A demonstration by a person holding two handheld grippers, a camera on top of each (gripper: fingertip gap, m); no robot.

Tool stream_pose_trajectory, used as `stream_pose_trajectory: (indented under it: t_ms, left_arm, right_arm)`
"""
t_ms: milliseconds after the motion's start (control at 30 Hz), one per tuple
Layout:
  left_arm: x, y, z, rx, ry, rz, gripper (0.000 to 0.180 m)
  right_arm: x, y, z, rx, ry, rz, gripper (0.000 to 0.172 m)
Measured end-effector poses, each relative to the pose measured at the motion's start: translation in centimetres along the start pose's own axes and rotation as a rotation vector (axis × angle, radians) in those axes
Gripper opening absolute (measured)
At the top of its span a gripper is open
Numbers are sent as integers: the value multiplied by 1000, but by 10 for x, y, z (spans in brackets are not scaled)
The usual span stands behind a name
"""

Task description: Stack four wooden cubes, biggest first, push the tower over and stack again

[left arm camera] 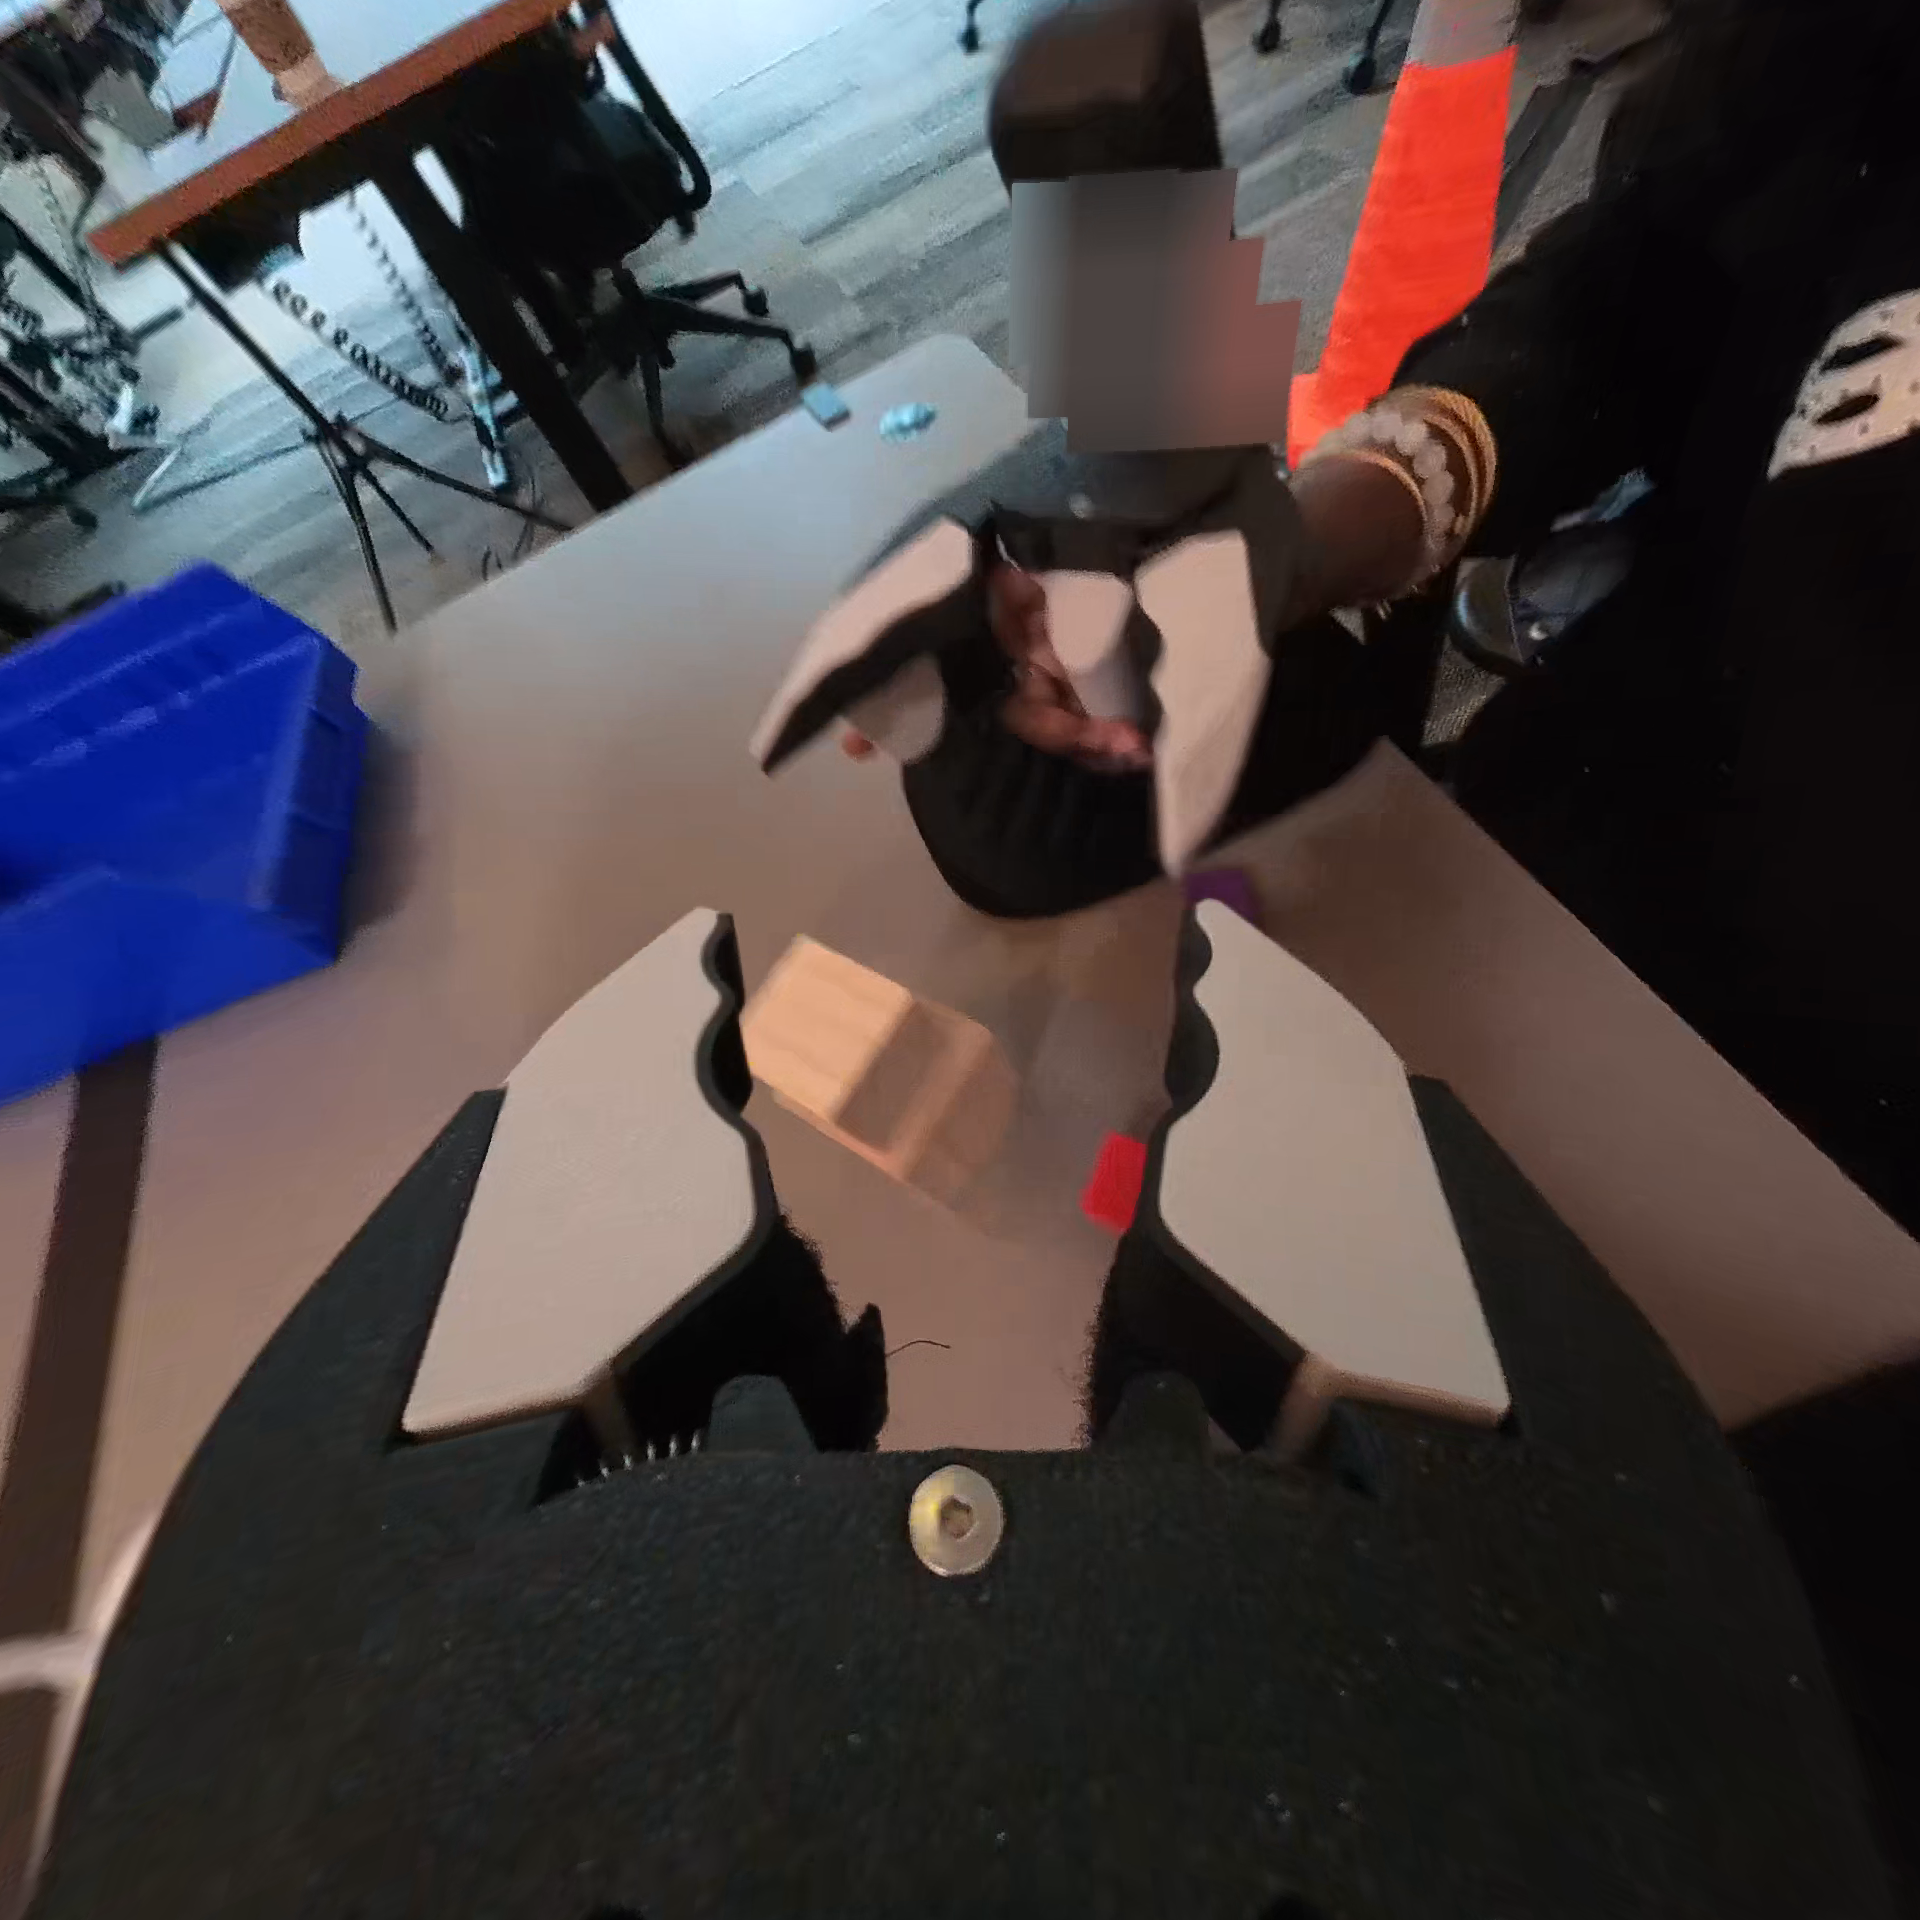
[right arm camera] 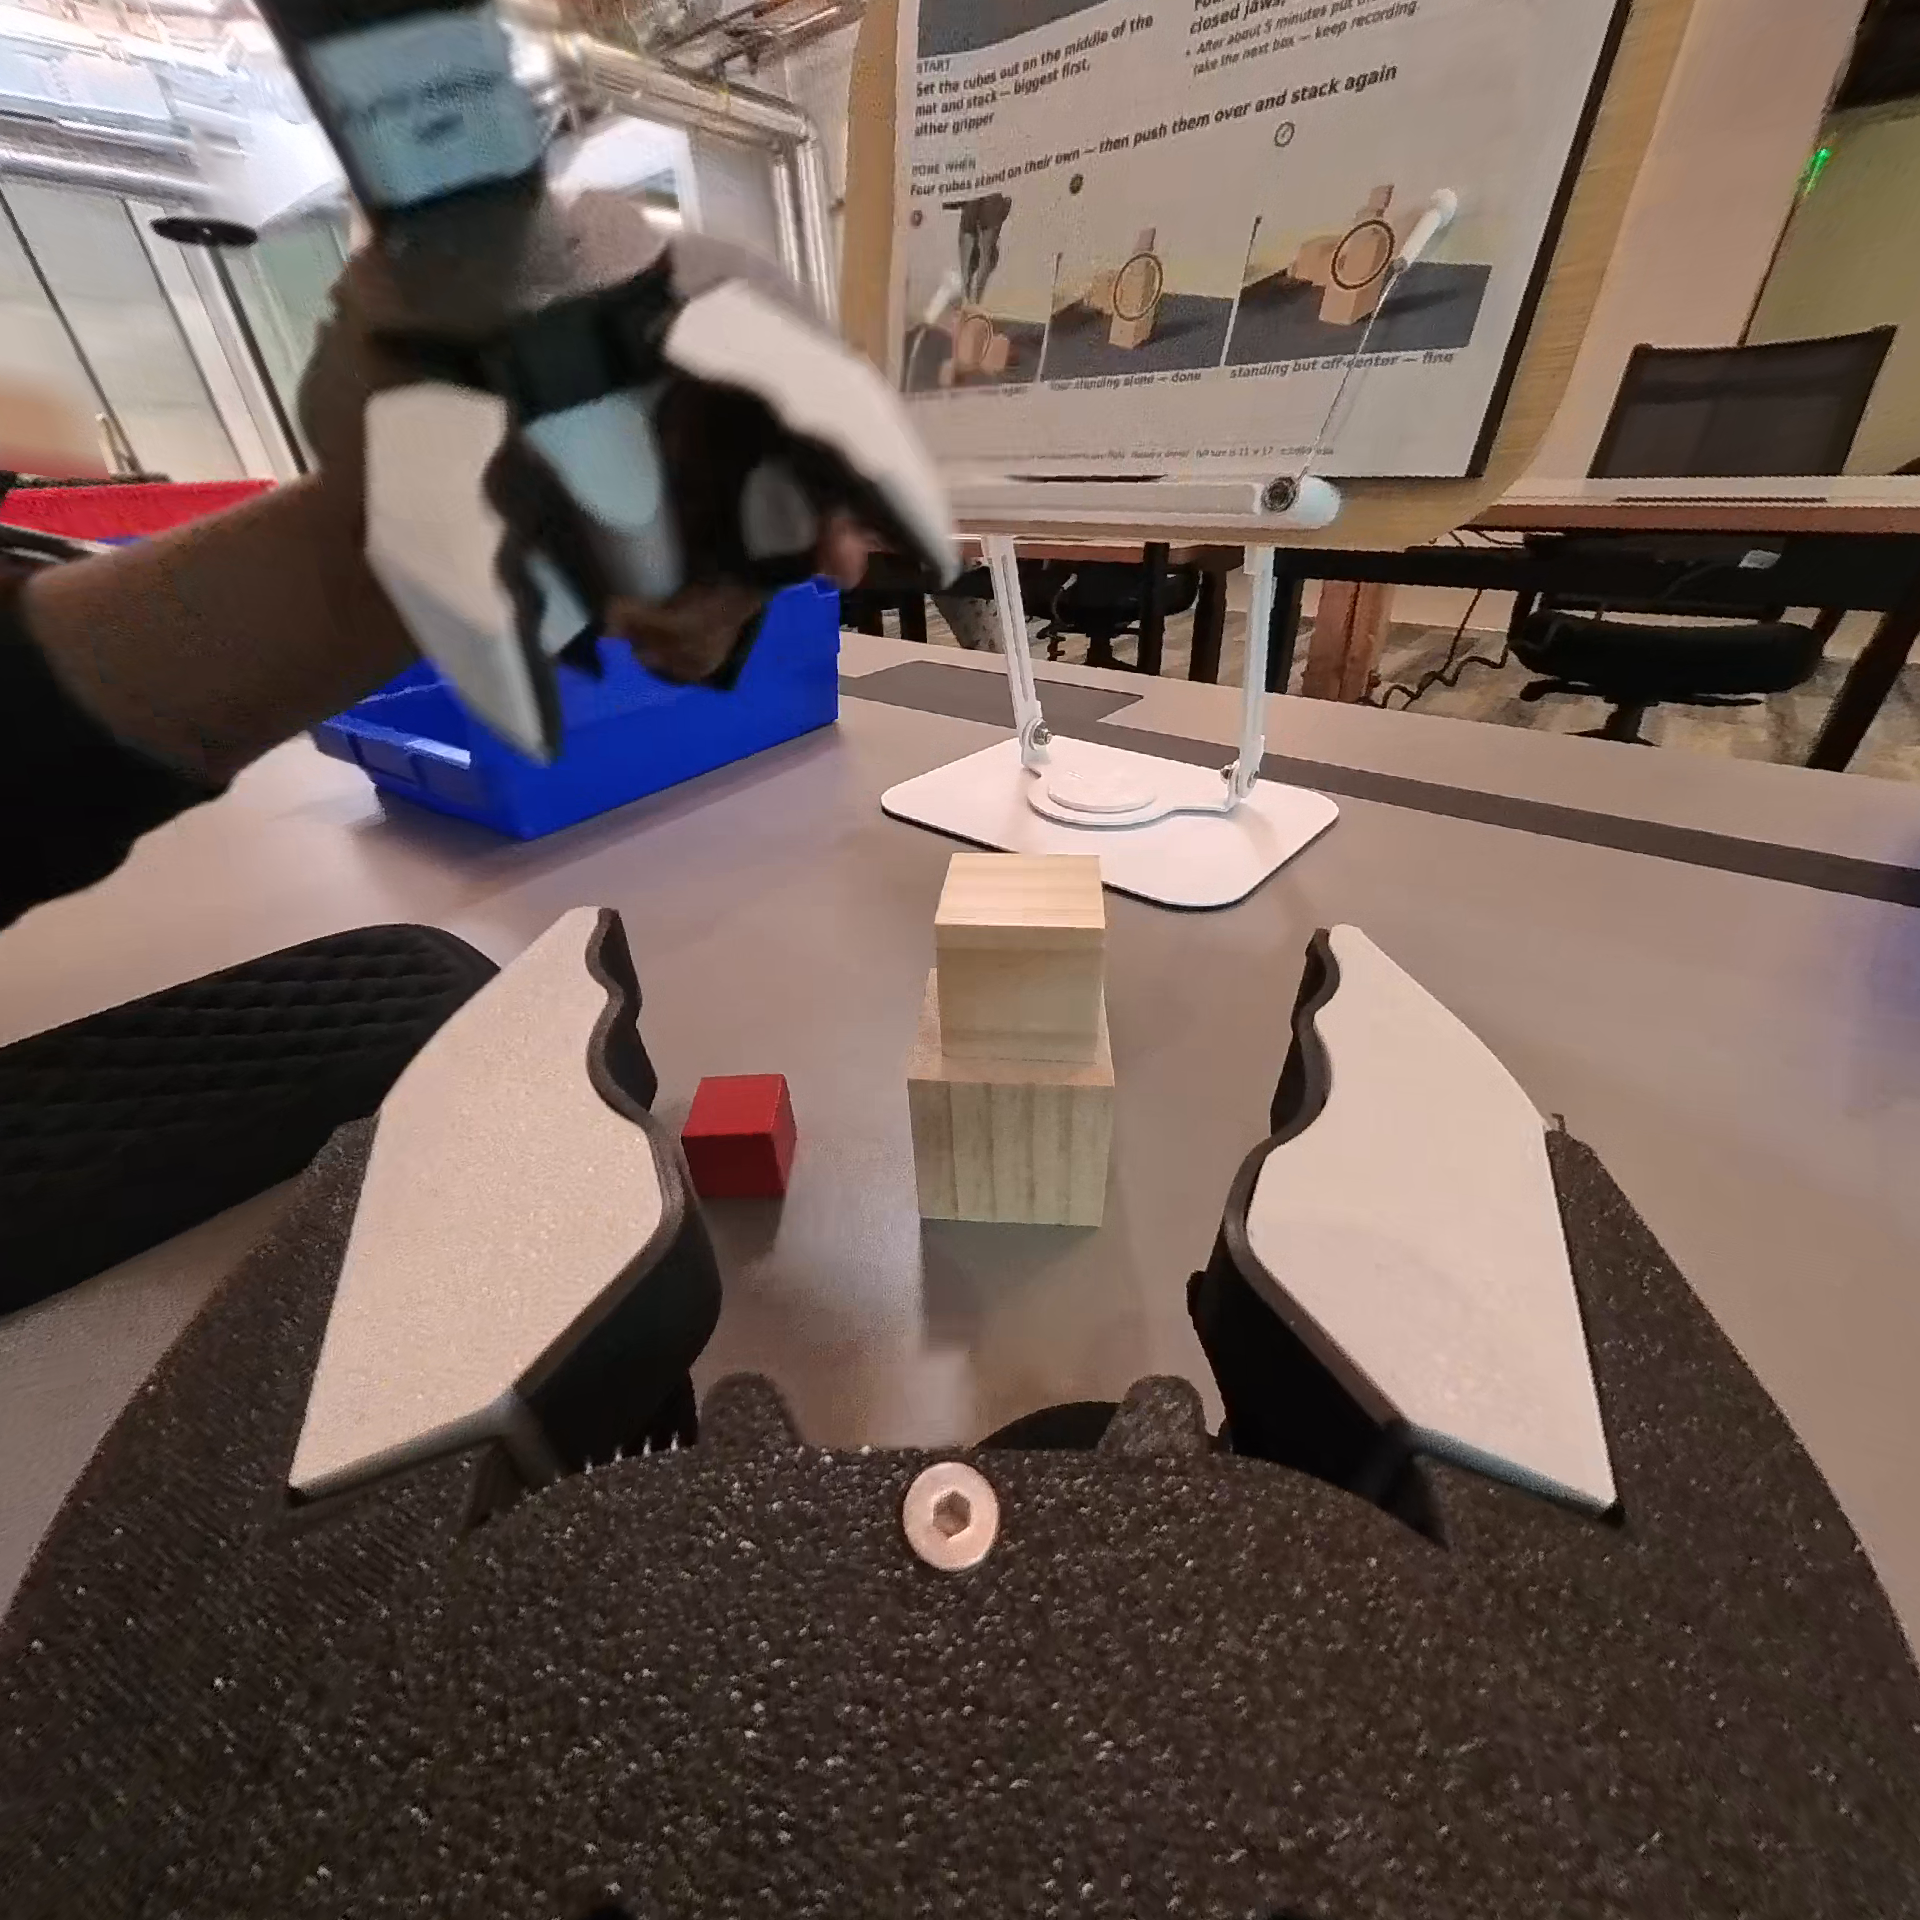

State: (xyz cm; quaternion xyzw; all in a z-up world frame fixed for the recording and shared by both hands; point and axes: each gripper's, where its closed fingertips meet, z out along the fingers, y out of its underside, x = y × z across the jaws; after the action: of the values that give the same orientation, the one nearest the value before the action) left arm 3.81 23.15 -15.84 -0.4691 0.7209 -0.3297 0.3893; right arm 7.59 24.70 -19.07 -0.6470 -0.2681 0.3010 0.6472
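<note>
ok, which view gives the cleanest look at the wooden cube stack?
The right wrist view: the smaller wooden cube sits sharp and squarely on the larger wooden cube, seen side-on between the open right gripper fingers. The left wrist view looks down on the stack, motion-blurred, so the two cubes barely separate.

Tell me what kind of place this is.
Probably an office or lab workspace: a grey table, wheeled office chairs on carpet, and an instruction poster on a white stand. Stacked wooden cubes and a blue bin suggest a test setup.
</note>
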Motion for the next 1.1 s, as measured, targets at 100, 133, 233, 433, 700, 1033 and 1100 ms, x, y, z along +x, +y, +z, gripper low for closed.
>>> stream_pose_trajectory:
  t_ms: [100,133,233,433,700,1033,1100]
  left_arm:
    - [36,37,-3,-56,29,-27,79]
    - [44,45,-2,-60,43,-33,78]
    - [57,66,3,-74,84,-42,72]
    - [59,95,18,-110,183,-42,65]
    - [54,110,33,-152,312,-64,48]
    - [57,112,33,-167,362,-62,27]
    - [51,101,24,-151,321,-79,27]
  right_arm:
    - [-1,0,0,-3,-1,-9,118]
    - [-1,1,0,-5,0,-15,117]
    - [-3,1,1,-13,1,-34,118]
    - [-5,1,1,-9,2,-57,117]
    - [-5,1,1,-6,-2,-52,117]
    - [-5,0,0,-4,-4,-50,116]
    - [-6,1,0,-5,-5,-50,117]
